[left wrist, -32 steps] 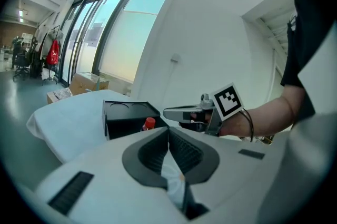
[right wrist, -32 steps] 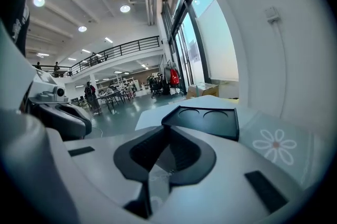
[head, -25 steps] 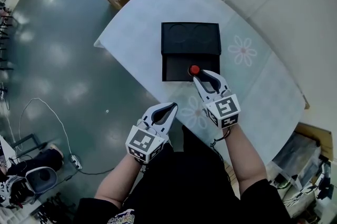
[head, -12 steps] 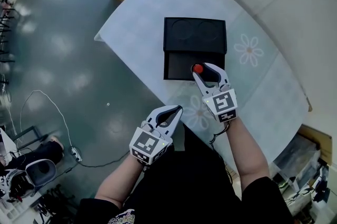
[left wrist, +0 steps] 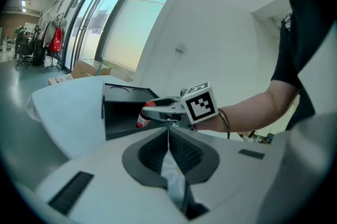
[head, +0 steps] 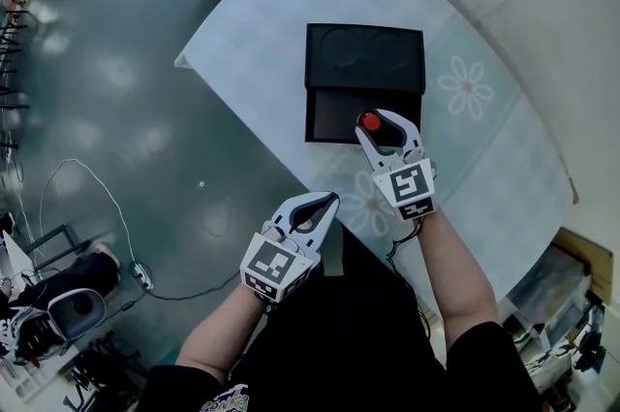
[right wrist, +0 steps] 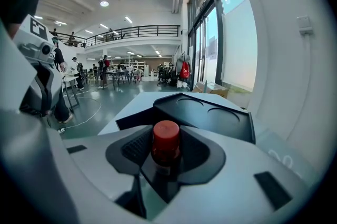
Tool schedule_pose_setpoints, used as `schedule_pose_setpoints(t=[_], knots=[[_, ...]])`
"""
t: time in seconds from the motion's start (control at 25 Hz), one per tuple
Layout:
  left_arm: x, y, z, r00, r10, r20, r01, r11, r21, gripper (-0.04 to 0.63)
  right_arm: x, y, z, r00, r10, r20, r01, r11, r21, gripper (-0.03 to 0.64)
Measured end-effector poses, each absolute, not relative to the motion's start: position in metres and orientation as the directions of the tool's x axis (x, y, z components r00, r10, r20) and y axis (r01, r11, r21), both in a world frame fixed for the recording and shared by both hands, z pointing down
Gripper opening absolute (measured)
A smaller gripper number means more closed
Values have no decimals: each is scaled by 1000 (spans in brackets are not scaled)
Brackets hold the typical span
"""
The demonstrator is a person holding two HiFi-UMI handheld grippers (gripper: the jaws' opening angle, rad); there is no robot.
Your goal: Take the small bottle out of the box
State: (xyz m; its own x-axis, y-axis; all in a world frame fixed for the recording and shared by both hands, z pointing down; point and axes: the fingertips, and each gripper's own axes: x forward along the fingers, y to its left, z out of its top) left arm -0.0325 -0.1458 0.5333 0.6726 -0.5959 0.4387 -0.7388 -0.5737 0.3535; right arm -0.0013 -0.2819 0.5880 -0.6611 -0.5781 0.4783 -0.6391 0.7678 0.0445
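The right gripper's (head: 387, 129) 2 jaws have just been opening and stand wide, with the small red-capped bottle (right wrist: 166, 145) between them, not pressed. The bottle is at the near right corner of the open black box (head: 365, 61), mid-table (head: 262, 22). The left gripper (head: 325, 202), its jaws closed together and empty, hangs off the table's near edge.

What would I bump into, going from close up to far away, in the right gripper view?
right gripper, its jaws just opened, apart around the bottle → small red-capped bottle → black box → cardboard box
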Motion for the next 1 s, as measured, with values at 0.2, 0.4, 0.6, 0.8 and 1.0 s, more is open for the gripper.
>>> schedule_pose_setpoints(t=[0.2, 0.4, 0.6, 0.8, 1.0], knots=[[-37, -146, 539, 665, -598, 447, -746, -560, 361, 29, -1, -284, 590, -654, -587, 478, -640, 765, 65, 169], [-39, -145, 537, 666, -600, 443, -745, -564, 356, 29, -2, -284, 591, -650, -586, 483, -644, 763, 59, 167], [-40, -144, 535, 660, -605, 445, -750, -563, 347, 29, -2, -286, 593, -648, -577, 498, -646, 762, 43, 166], [-44, -139, 529, 661, -610, 437, -748, -575, 331, 29, 0, -284, 594, -633, -581, 512, -661, 749, 32, 164], [-51, -131, 522, 655, -622, 428, -754, -575, 318, 29, 2, -282, 579, -631, -606, 484, -686, 727, 17, 164]])
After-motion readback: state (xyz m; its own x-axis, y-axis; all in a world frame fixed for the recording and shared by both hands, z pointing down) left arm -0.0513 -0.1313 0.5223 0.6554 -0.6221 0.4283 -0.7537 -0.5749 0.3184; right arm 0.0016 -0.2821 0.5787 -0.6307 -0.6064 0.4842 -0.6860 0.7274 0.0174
